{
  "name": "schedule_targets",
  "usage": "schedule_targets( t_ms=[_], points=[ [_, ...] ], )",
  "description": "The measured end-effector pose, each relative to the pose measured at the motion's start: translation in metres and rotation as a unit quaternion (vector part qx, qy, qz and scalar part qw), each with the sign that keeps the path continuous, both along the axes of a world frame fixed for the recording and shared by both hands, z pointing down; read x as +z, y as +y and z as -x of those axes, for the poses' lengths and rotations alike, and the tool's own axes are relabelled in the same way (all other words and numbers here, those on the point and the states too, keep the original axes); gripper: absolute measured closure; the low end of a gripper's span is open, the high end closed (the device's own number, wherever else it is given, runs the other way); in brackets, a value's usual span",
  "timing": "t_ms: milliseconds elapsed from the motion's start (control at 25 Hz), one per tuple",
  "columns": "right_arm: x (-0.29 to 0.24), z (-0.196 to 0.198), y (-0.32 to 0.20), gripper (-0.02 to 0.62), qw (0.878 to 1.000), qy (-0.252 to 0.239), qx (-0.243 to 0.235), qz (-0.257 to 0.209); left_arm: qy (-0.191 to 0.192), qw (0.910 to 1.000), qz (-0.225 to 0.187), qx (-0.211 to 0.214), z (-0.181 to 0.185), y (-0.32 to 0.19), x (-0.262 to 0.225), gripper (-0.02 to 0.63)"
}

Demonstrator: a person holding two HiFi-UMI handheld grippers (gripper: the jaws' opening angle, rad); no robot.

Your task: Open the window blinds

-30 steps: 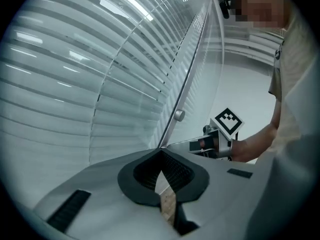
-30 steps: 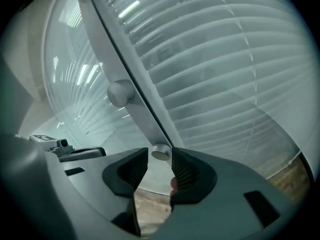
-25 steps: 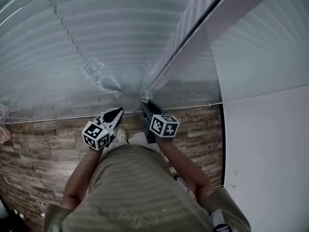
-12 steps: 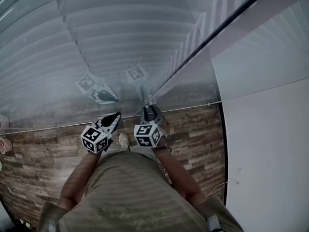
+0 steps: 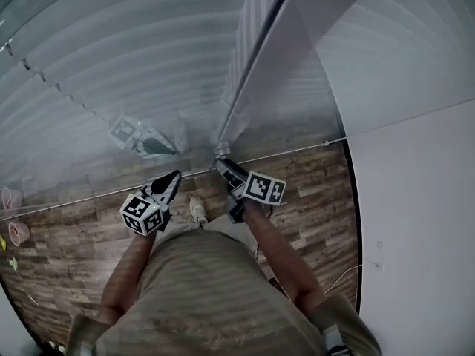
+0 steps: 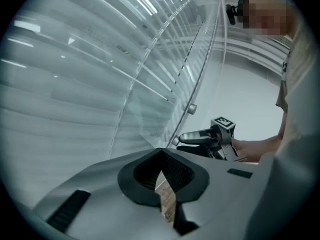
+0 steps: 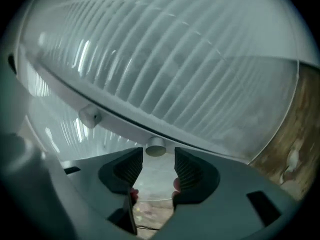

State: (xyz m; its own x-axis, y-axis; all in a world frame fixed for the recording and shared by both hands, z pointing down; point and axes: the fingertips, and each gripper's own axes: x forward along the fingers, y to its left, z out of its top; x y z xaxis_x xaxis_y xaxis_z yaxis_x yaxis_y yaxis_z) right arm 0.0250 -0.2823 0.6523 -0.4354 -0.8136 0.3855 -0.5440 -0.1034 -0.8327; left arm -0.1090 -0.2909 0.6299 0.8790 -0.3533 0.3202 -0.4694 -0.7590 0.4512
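Observation:
White slatted blinds [image 5: 148, 58] hang behind glass, split by a white frame bar [image 5: 297, 43]. A small round knob [image 7: 156, 147] sits on that bar. My right gripper [image 7: 158, 159] is open. Its jaws have just been opening, and the knob lies just past the fingertips, in line with the gap, with no pad pressing on it. In the head view the right gripper [image 5: 220, 165] points at the foot of the bar. My left gripper [image 5: 174, 175] hangs to its left, close to the glass. Its jaws [image 6: 161, 156] are shut on nothing. The right gripper [image 6: 181, 138] also shows there, below a knob [image 6: 191, 109].
A second knob [image 7: 90, 116] sits further along the bar. Wood-plank floor [image 5: 67, 251] lies below, with two pink cups [image 5: 9, 197] at the far left and a thin cable [image 5: 349, 271] at the right. A white wall [image 5: 415, 213] closes the right side.
The right gripper rolled at the knob and back, its marker cube ending up on the right. Its jaws have let go of the knob. The left gripper sank slightly.

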Motion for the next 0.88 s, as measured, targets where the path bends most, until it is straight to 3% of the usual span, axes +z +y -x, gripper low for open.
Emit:
schedule_targets(
  t_ms=[40, 120, 160, 240, 280, 320, 360, 400, 440, 480, 520, 560, 600, 640, 680, 720, 760, 800, 840, 880],
  points=[
    [0.001, -0.003, -0.003, 0.391, 0.999, -0.050, 0.017, -0.002, -0.001, 0.9999, 0.008, -0.008, 0.001, -0.002, 0.004, 0.594],
    [0.001, -0.012, -0.010, 0.396, 0.994, -0.105, 0.036, -0.006, 0.001, 0.9994, 0.020, -0.028, 0.003, -0.009, 0.006, 0.594],
    [0.001, -0.014, -0.012, 0.439, 0.992, -0.120, 0.037, -0.005, 0.001, 0.9991, 0.022, -0.036, 0.005, -0.011, 0.006, 0.594],
    [0.001, -0.013, -0.010, 0.466, 0.992, -0.125, 0.030, 0.002, -0.002, 0.9987, 0.020, -0.047, 0.009, -0.009, 0.006, 0.594],
    [0.001, -0.012, -0.007, 0.466, 0.995, -0.100, 0.021, 0.004, -0.004, 0.9986, 0.018, -0.049, 0.010, -0.006, 0.006, 0.594],
    [0.001, -0.013, -0.004, 0.468, 0.999, -0.044, 0.007, 0.005, -0.005, 0.9986, 0.017, -0.050, 0.010, -0.002, 0.006, 0.594],
    [0.001, -0.013, 0.000, 0.468, 0.999, 0.044, -0.014, 0.006, -0.005, 0.9986, 0.016, -0.050, 0.009, 0.002, 0.007, 0.594],
    [0.000, -0.013, 0.002, 0.469, 0.987, 0.155, -0.041, 0.005, -0.006, 0.9987, 0.014, -0.049, 0.006, 0.005, 0.007, 0.594],
    [-0.002, -0.012, 0.004, 0.469, 0.960, 0.272, -0.069, 0.002, -0.006, 0.9988, 0.013, -0.048, 0.004, 0.007, 0.006, 0.594],
    [-0.004, -0.010, 0.005, 0.469, 0.922, 0.377, -0.094, -0.004, -0.007, 0.9989, 0.011, -0.046, 0.003, 0.009, 0.006, 0.594],
    [-0.006, -0.007, 0.005, 0.469, 0.882, 0.458, -0.111, -0.011, -0.007, 0.9990, 0.010, -0.044, 0.002, 0.009, 0.005, 0.594],
    [-0.007, -0.005, 0.004, 0.469, 0.850, 0.513, -0.119, -0.019, -0.007, 0.9991, 0.007, -0.042, 0.002, 0.009, 0.004, 0.594],
    [-0.007, -0.003, 0.005, 0.469, 0.832, 0.542, -0.119, -0.027, -0.006, 0.9992, 0.005, -0.040, 0.001, 0.010, 0.003, 0.594],
    [-0.005, -0.003, 0.005, 0.469, 0.833, 0.541, -0.113, -0.034, -0.006, 0.9993, 0.003, -0.038, 0.000, 0.011, 0.002, 0.594],
    [-0.002, -0.003, 0.007, 0.468, 0.855, 0.507, -0.100, -0.037, -0.006, 0.9993, 0.002, -0.036, 0.000, 0.012, 0.003, 0.594],
    [0.002, -0.004, 0.010, 0.468, 0.894, 0.438, -0.082, -0.034, -0.006, 0.9994, 0.001, -0.033, -0.001, 0.014, 0.003, 0.594],
    [0.005, -0.005, 0.014, 0.462, 0.937, 0.343, -0.061, -0.025, -0.006, 0.9995, 0.001, -0.031, 0.000, 0.015, 0.004, 0.594],
    [0.007, -0.005, 0.016, 0.425, 0.970, 0.238, -0.038, -0.012, -0.007, 0.9995, 0.002, -0.029, 0.001, 0.016, 0.004, 0.594],
    [0.008, -0.006, 0.018, 0.410, 0.989, 0.145, -0.016, 0.000, -0.008, 0.9996, 0.002, -0.029, 0.004, 0.016, 0.004, 0.594],
    [0.007, -0.008, 0.018, 0.410, 0.997, 0.074, 0.004, 0.006, -0.009, 0.9996, 0.003, -0.029, 0.006, 0.016, 0.004, 0.594]
  ],
)
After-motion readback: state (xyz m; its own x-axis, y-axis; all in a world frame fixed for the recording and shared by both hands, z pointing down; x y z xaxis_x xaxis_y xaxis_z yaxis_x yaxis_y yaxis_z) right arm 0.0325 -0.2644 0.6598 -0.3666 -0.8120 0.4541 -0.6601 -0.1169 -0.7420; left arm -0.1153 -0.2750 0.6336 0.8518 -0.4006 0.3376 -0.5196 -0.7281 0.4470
